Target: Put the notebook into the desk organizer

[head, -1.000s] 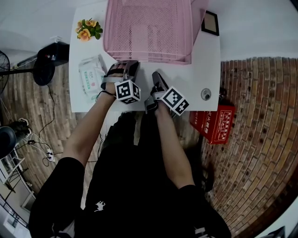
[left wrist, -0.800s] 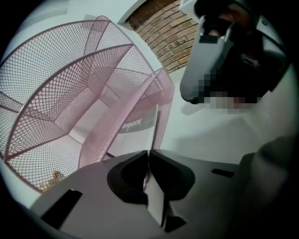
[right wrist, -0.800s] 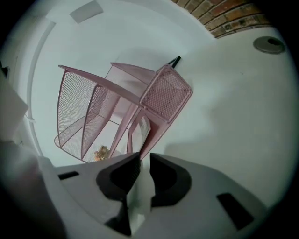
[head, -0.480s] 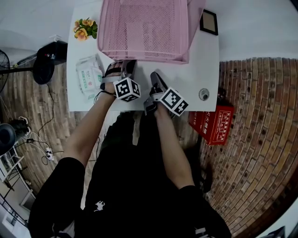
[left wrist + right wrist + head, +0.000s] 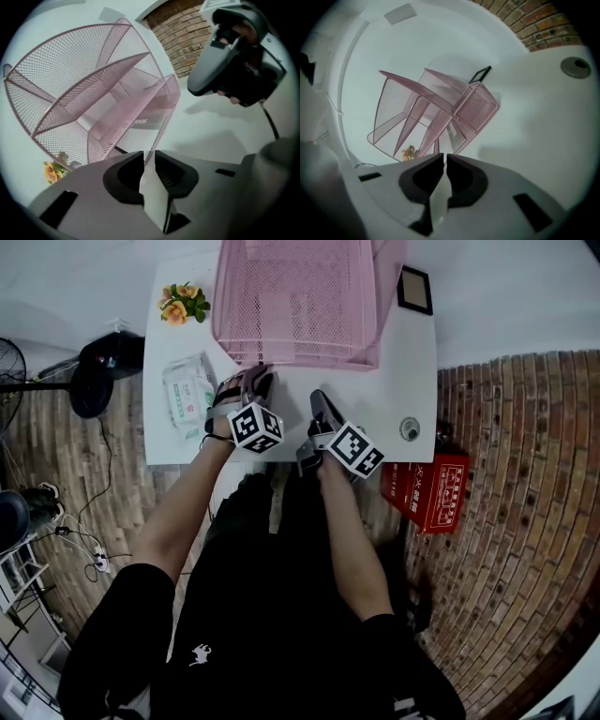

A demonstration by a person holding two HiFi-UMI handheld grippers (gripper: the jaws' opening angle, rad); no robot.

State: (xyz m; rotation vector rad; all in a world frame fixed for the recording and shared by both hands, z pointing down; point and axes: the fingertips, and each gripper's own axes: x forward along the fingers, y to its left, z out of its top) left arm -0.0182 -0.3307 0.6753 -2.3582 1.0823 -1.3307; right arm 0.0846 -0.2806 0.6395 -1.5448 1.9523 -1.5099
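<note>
The pink mesh desk organizer (image 5: 300,296) stands at the back of the white desk (image 5: 375,390). The grey notebook (image 5: 140,123) lies in one of its slots (image 5: 93,93), with its printed end toward me. It also shows as a pale strip in the right gripper view (image 5: 451,132). My left gripper (image 5: 251,382) is at the organizer's front edge and its jaws (image 5: 149,157) are opening, the pads pressing on nothing. The notebook's near end sits just ahead of the tips. My right gripper (image 5: 317,401) hovers beside it over bare desk, its jaws (image 5: 444,158) nearly together and empty.
A pack of wipes (image 5: 187,395) and a small flower pot (image 5: 183,301) sit at the desk's left. A dark picture frame (image 5: 415,289) stands at the back right, and a round cable grommet (image 5: 410,429) is near the right edge. A red box (image 5: 436,491) lies on the brick floor.
The left gripper has stayed at the organizer's front and shifted slightly. The right gripper has barely moved. The head view itself has shifted a little.
</note>
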